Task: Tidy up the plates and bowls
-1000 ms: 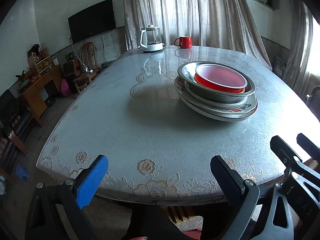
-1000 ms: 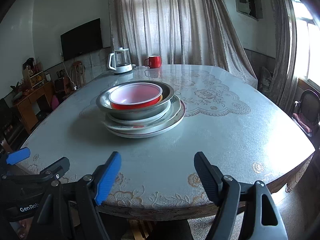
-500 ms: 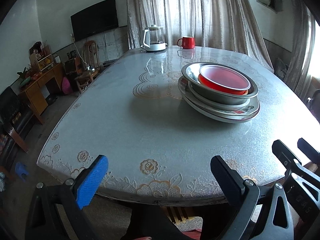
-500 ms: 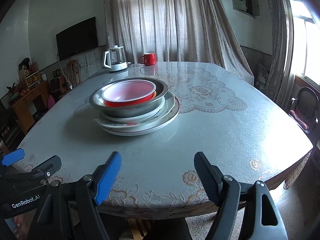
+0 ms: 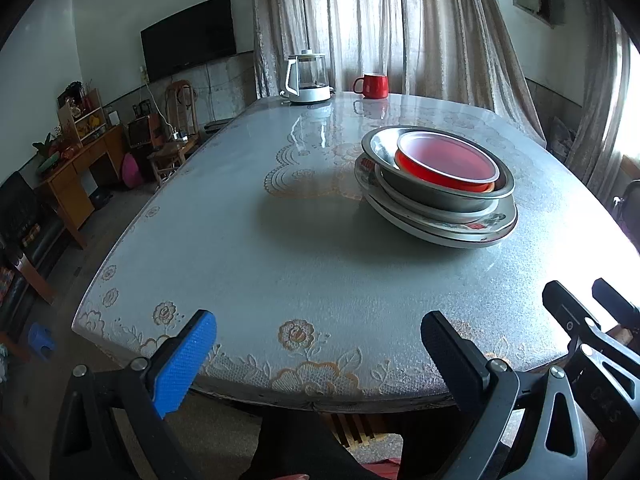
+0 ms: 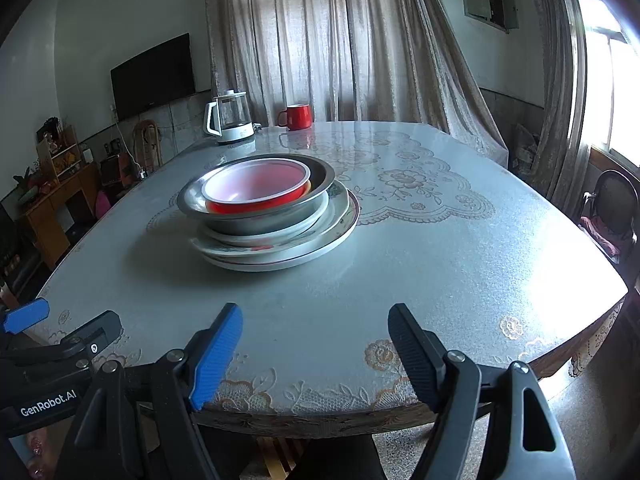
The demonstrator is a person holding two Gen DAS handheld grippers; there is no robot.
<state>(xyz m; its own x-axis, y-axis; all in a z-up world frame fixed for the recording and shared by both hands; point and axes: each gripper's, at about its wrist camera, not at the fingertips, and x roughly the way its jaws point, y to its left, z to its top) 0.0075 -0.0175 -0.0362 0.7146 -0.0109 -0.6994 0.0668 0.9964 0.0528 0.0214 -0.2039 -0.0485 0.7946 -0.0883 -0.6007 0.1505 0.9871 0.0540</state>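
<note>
While each hand-held gripper [image 5: 316, 354] [image 6: 314, 344] gapes empty short of the stack, the red bowl [image 6: 256, 184] atop looks light, slippery; pinch its rim.

Beige curtains [image 6: 340, 40] behind; wall television [image 6: 154, 74] left; bright window [image 6: 616, 92] right.

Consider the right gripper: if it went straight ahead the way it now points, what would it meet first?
Probably the bare grey lace-patterned tabletop, short of the stacked dishes. The open right gripper points downward at the table's near part; the stack lies farther, left. Depth is uncertain.
</note>
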